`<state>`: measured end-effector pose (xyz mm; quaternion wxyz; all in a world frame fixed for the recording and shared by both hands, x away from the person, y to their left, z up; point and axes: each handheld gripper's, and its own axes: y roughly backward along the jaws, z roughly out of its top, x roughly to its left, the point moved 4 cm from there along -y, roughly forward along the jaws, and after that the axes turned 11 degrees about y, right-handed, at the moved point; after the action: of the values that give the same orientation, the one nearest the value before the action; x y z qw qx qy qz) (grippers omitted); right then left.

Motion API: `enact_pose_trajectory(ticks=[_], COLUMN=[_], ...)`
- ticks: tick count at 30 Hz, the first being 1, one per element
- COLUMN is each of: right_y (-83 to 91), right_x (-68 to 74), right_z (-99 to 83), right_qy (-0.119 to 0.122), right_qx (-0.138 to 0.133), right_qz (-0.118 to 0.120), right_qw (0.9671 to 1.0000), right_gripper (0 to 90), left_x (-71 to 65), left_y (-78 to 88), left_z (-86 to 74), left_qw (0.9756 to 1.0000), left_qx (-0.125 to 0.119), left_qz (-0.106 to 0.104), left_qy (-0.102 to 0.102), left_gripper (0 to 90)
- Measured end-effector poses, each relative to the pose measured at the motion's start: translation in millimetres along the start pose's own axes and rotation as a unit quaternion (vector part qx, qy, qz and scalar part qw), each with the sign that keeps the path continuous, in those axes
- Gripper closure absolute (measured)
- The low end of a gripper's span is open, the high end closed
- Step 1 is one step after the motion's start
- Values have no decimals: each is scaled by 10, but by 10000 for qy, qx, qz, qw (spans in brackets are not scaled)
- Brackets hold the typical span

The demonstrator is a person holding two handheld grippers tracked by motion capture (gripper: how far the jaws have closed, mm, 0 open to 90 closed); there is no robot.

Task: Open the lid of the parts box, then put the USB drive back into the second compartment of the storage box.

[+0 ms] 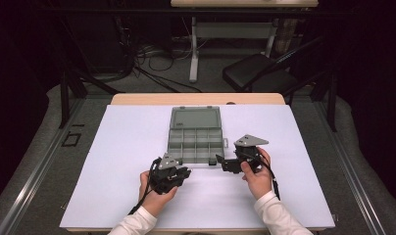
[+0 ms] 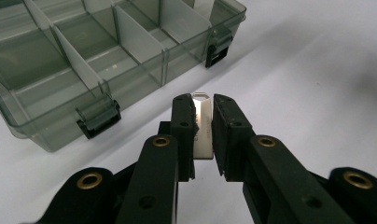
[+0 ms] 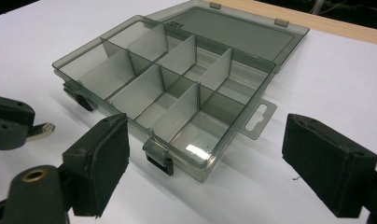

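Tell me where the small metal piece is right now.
The metal piece is clamped in the left gripper, just short of the open organizer box's front latches.

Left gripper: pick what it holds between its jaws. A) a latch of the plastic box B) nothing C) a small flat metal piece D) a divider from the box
C: in the left gripper view the left gripper is shut on a small flat metal piece, just short of the open plastic box.
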<state>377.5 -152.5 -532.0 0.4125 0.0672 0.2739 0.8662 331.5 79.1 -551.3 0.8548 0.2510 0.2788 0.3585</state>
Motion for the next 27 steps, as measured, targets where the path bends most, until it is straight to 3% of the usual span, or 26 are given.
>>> enact_pose_trajectory(ticks=[10,27], right_y=[21,16], right_x=[-43,-71], right_z=[5,3], right_qy=[-114,-139], right_qx=[-46,-59], right_qz=[6,9], right_qw=[9999,9999], right_gripper=[146,146], left_x=[104,252], left_y=[56,100], left_z=[199,655], left_qw=[9999,9997], left_qx=[-23,-37], left_qz=[-10,25], left_qy=[169,221], left_gripper=[789,789])
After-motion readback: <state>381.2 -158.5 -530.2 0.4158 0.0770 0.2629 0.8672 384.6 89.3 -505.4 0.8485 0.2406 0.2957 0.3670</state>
